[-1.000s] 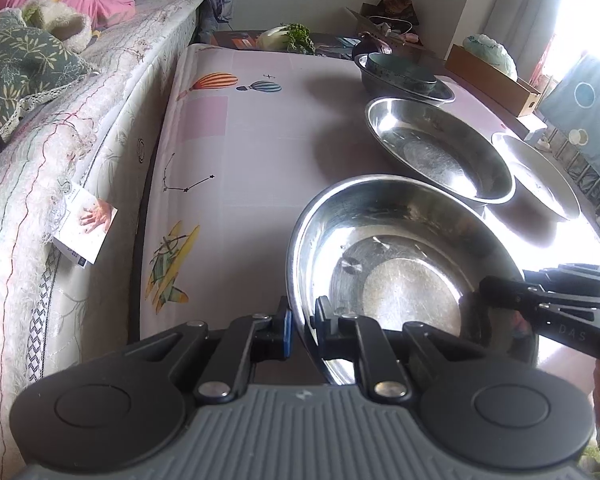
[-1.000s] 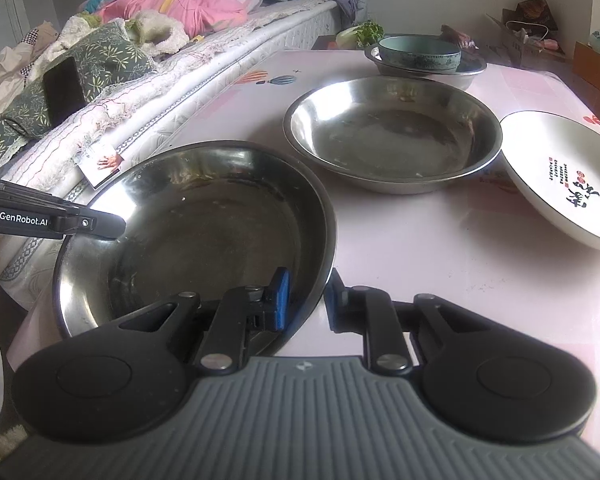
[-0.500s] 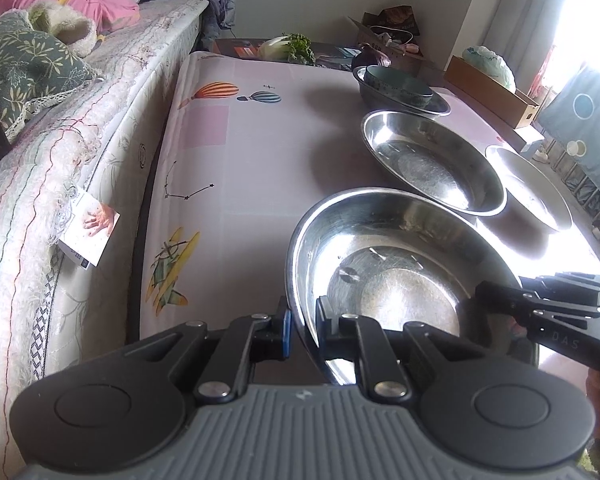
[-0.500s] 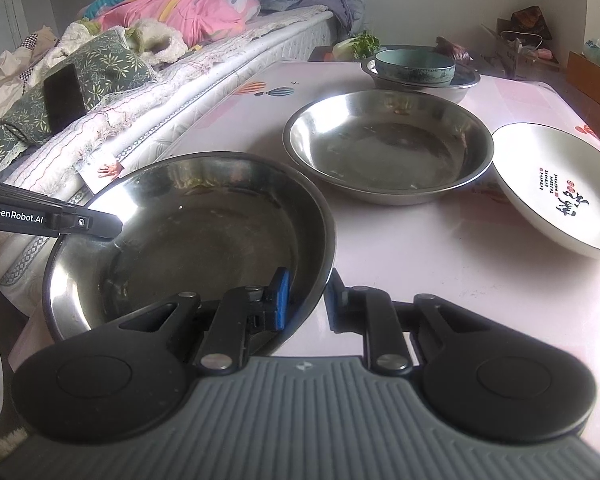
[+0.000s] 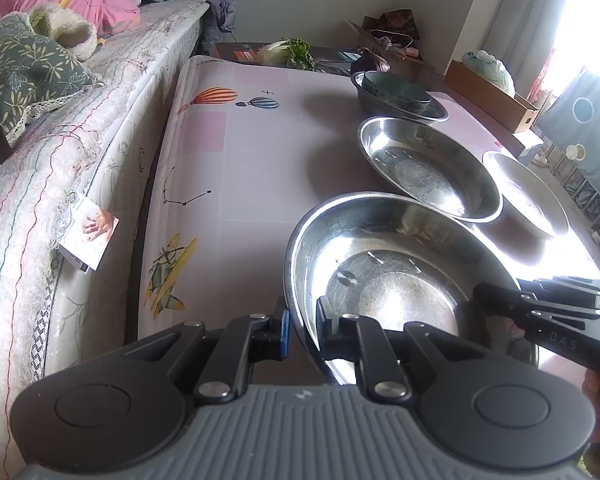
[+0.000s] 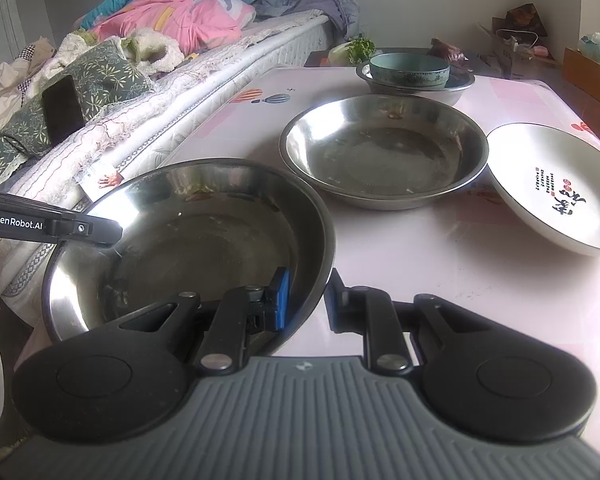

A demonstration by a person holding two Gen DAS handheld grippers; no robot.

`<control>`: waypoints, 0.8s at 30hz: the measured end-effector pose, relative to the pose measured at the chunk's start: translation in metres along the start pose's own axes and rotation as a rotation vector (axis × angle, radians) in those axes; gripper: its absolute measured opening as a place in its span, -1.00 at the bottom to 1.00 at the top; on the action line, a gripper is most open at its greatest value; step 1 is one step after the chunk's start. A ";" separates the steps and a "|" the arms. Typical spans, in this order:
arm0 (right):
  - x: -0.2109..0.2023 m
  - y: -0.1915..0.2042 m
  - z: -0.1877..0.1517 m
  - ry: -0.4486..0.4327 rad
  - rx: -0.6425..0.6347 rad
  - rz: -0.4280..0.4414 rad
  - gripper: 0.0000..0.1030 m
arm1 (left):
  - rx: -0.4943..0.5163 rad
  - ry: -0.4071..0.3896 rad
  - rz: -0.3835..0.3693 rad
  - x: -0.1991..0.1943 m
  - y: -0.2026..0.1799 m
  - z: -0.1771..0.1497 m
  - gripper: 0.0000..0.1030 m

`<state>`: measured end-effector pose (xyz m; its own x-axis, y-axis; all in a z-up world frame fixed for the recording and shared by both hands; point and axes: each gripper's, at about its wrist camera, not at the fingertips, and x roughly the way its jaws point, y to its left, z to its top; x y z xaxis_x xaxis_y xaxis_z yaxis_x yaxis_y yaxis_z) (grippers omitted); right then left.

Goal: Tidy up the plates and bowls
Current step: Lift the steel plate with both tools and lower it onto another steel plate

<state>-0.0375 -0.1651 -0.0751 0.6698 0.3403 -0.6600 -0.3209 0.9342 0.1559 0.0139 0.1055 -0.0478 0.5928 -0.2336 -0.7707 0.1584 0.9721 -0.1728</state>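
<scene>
Two grips: left gripper and right gripper each pinched shut on the rim of the near steel basin, one pad inside the wall, one outside, at opposite sides.
Near basin, place: at the near end of the worktop, close to the edge by the bed; whether the base rests on the cloth or hangs just clear, cannot tell.
Change: compared with a second ago, more of the basin's inside in the right wrist view and its far rim closer to the second steel basin, now overlapping that basin's near rim in the left wrist view; fingers as tightly shut as before.
Meaning, as a judgement: a two-handed carry toward the second basin, probably to nest one in the other; stacking not yet done.
Facing: mouth upward, tipped slightly; round, so no long axis to speak of; the line between the two grips across its width.
Further out: white printed plate just beside the second basin, leaning on its rim; teal bowl sitting inside a third steel basin at the far end.
Beyond: leafy greens, bedding and a dark phone on the bed.
</scene>
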 end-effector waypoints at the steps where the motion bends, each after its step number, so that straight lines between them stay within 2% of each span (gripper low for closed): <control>1: 0.000 0.000 0.000 -0.002 0.001 0.000 -0.65 | 0.000 -0.001 0.000 0.000 0.000 0.000 -0.74; 13: -0.010 -0.011 0.005 -0.040 0.035 0.003 -0.65 | 0.017 -0.019 -0.004 -0.005 -0.012 0.014 -0.74; 24: -0.021 -0.051 0.035 -0.093 0.093 -0.050 -0.65 | 0.055 -0.073 -0.065 0.009 -0.044 0.060 -0.74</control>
<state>-0.0116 -0.2166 -0.0434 0.7442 0.2973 -0.5982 -0.2248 0.9547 0.1950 0.0596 0.0596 -0.0106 0.6352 -0.2986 -0.7123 0.2401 0.9529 -0.1854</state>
